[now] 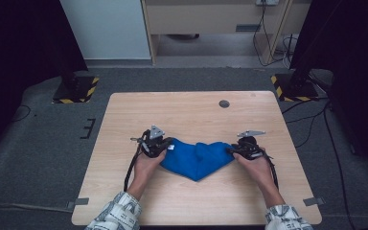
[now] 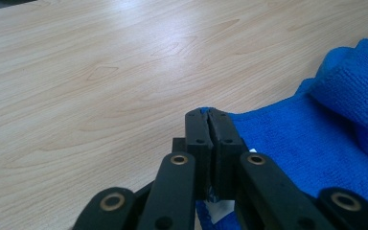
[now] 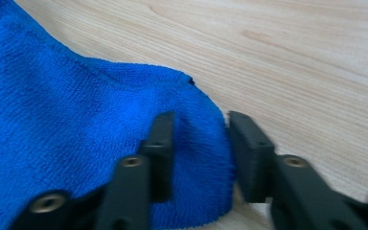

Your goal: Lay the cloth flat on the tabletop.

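Lying between right fingers (image 3: 159,153): blue cloth (image 3: 67,143)

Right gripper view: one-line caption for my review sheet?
Right gripper straddles the blue cloth's edge on the wooden table, jaws apart.

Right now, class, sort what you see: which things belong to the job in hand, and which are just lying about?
In the job:
blue towel
left claw, clamped on a towel corner
right claw, jaws astride the towel's other edge, not yet pressed shut

Just there:
wooden table
round grey cap in the tabletop
two striped stand bases on the floor
cables
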{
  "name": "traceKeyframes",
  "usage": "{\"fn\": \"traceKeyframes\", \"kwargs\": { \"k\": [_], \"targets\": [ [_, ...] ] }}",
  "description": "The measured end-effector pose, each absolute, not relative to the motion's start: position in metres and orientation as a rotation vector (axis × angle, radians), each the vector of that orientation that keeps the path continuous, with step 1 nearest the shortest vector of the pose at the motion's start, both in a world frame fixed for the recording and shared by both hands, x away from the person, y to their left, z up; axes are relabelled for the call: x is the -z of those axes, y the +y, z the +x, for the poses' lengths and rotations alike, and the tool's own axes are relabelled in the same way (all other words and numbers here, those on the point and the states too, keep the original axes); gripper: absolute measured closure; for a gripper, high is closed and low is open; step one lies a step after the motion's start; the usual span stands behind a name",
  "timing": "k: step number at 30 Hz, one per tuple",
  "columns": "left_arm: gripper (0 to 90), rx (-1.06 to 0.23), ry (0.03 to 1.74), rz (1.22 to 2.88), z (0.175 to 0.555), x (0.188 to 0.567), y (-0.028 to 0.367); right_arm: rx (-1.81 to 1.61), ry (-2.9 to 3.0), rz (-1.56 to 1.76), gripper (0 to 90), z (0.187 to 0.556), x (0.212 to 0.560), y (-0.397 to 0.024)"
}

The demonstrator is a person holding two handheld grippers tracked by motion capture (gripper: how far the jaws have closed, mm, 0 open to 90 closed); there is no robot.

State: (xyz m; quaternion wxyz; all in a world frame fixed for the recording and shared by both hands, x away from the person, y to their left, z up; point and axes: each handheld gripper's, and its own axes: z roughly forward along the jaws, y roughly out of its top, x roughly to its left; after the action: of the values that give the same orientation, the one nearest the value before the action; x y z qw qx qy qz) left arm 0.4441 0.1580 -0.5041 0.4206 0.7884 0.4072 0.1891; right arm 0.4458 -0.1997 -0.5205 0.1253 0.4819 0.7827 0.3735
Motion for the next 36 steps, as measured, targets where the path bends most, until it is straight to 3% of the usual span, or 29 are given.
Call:
{"fn": "traceKeyframes", "kwargs": {
  "k": [2,10,28,36],
  "targets": [
    [87.7,-0.474,1.02,1.975,0.444,0.504,0.158,-1.096,2.28,1.385,75.4,0.445,0.519,-0.2],
    [87.9,-0.475,1.023,1.958,0.444,0.5,0.161,-1.127,2.235,1.336,86.5,0.44,0.51,-0.203],
    [88.3,-0.453,1.04,1.837,0.438,0.479,0.176,-1.219,2.118,1.284,88.0,0.423,0.475,-0.218],
    [88.3,-0.505,0.986,1.815,0.429,0.455,0.179,-1.249,2.076,1.232,88.0,0.419,0.453,-0.223]
  ]
}}
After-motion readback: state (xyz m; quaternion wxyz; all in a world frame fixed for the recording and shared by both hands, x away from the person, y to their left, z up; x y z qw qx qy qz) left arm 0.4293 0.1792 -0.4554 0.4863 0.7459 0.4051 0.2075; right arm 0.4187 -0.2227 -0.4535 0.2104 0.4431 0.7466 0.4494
